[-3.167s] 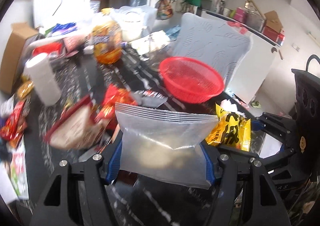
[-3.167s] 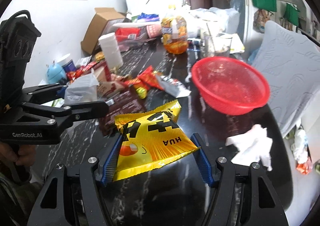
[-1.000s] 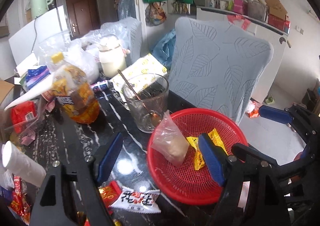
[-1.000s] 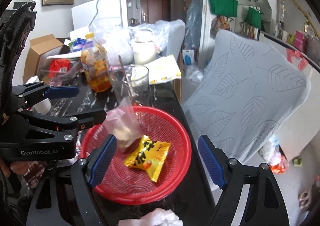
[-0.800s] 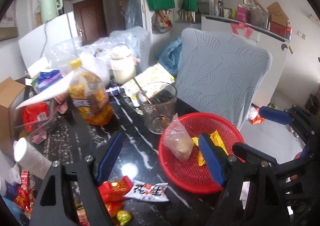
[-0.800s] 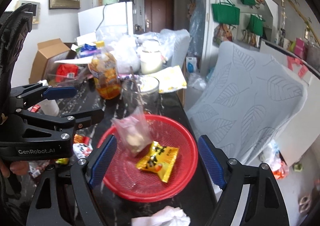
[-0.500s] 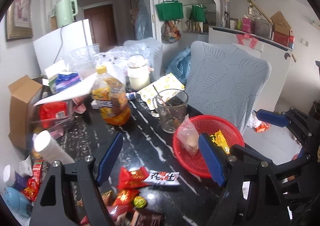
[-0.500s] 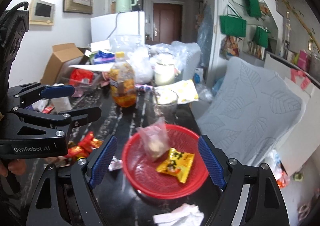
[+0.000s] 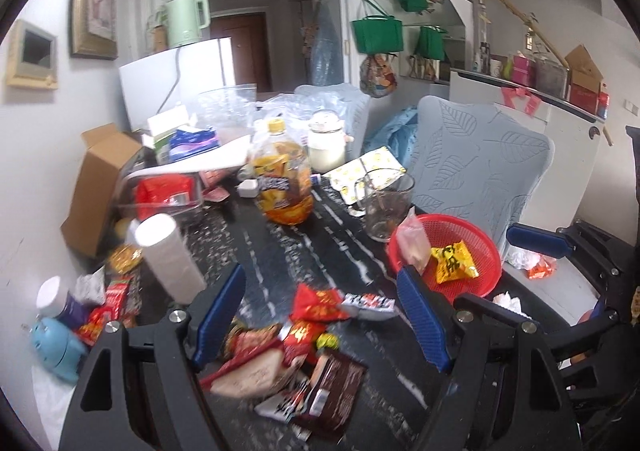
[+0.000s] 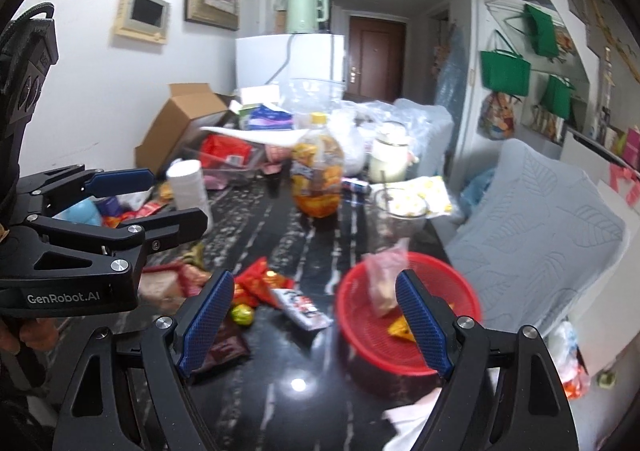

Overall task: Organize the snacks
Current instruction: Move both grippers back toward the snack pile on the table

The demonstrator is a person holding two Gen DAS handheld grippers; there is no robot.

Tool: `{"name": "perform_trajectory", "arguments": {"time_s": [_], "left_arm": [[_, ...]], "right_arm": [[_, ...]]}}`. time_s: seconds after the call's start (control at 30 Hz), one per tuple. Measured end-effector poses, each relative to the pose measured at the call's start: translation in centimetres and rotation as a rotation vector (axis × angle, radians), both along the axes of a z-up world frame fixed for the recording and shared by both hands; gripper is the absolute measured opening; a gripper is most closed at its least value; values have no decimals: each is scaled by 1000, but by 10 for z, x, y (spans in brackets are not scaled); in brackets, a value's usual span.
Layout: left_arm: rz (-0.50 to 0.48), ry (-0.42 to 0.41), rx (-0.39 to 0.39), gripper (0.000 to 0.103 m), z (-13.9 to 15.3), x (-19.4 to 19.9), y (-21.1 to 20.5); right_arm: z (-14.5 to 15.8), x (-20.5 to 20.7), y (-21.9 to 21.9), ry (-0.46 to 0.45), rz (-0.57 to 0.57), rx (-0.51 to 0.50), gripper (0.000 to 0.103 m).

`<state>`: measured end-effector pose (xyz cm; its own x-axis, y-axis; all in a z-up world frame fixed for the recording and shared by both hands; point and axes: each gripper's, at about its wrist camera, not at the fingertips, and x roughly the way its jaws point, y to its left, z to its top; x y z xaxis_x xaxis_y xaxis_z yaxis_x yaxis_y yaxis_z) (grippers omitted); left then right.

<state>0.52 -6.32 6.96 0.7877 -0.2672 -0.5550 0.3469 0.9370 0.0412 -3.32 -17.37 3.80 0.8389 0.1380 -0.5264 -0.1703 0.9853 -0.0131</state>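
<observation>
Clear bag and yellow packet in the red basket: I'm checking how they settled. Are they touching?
Apart. The left wrist view shows red mesh between the clear bag and the yellow packet in the basket.

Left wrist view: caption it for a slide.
Open left gripper above loose snacks; red basket holds a yellow packet and clear bag.
</observation>
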Motion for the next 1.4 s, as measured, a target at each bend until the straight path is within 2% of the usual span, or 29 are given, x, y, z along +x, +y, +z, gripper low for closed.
{"name": "perform_trajectory", "arguments": {"time_s": [0.27, 0.63, 1.07, 1.4], "left_arm": [[70, 4, -4, 77, -7, -23, 37], [132, 52, -14, 77, -26, -42, 73], [160, 164, -48, 77, -73, -31, 99], [184, 191, -15, 77, -104, -19, 105]], "right_arm": [[-7, -7, 37, 14, 100, 18, 84], [-26, -6, 74, 68, 203, 52, 84], [-65, 9, 98, 173, 243, 54, 84], [-105, 30, 102, 288, 217, 67, 84]]}}
